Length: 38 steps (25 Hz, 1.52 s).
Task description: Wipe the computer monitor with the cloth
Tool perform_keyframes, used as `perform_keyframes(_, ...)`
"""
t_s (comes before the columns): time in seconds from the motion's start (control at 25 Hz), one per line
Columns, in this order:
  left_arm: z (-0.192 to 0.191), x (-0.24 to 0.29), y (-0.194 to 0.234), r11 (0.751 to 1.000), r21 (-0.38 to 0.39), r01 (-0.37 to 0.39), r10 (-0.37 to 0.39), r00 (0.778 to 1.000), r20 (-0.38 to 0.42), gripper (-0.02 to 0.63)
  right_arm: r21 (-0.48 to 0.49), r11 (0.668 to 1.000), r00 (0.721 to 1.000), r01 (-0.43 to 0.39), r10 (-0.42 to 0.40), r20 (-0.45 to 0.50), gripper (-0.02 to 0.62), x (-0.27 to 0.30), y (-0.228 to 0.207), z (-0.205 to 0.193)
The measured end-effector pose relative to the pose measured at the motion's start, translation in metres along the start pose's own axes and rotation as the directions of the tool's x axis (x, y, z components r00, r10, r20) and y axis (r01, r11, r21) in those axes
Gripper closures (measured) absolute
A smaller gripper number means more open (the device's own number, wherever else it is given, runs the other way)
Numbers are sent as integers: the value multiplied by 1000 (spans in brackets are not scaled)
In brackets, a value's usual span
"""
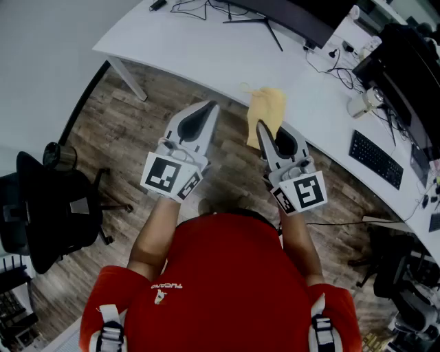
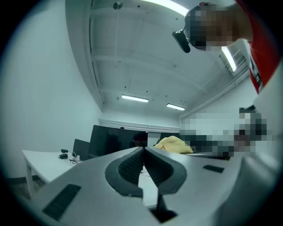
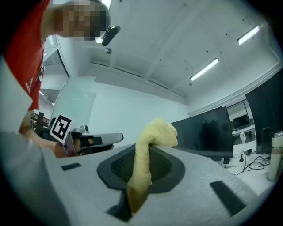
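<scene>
- Chair [image 1: 42, 206]: black, on the wood floor [image 1: 130, 117] at far left, well apart from both tools.
- Left tool [image 1: 211, 105]: held out over the floor, just short of the tabletop [image 1: 199, 51] edge. Its own view shows the jaws pressed together at the tips, with nothing between them.
- Cloth [image 1: 267, 110]: yellow, pinched in the right tool [image 1: 260, 126]. A bunched end stands up past the jaw tips and the rest runs down between the ribbed pads. In the head view it sits over the near edge of the tabletop. Whether it touches the tabletop cannot be told.
- Right tool: jaws closed on the cloth. It is held beside the left tool, and the two are apart.
- Monitor [image 1: 292, 19]: dark screen, upright on its thin-legged stand at the far side of the tabletop. It is well apart from the cloth and both tools, and nothing is in contact with it.
- Keyboard [image 1: 375, 159]: black, flat on the tabletop to the right, with cables and small devices beyond it.
</scene>
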<state>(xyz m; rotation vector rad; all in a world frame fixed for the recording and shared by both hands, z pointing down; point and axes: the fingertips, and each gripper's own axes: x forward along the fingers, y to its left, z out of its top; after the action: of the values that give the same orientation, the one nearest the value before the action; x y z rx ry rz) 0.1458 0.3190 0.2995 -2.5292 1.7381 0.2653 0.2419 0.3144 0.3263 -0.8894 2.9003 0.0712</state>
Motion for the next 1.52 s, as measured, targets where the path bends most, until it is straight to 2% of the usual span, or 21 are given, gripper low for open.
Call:
perform_keyframes(0.44, 2, -29, 40, 1000, -4, -30, 30, 1000, 9, 595, 29, 1000, 1000, -8, 7, 10, 535, 29, 28, -5)
perform_keyframes(0.96, -4, -83, 134, 995, -3, -95, 95, 995, -10, 595, 16, 999, 999, -39, 39, -23, 535, 107, 79, -25)
perform_keyframes(1.28, -14, -68, 181, 992, 7, -125, 125, 992, -18, 595, 3, 997, 997, -77, 77, -6, 535, 166, 69, -29)
perform_keyframes(1.52, -23, -26, 240, 988, 53, -142, 144, 988, -48, 595, 15, 996, 995, -92, 91, 40, 535, 240, 31, -33)
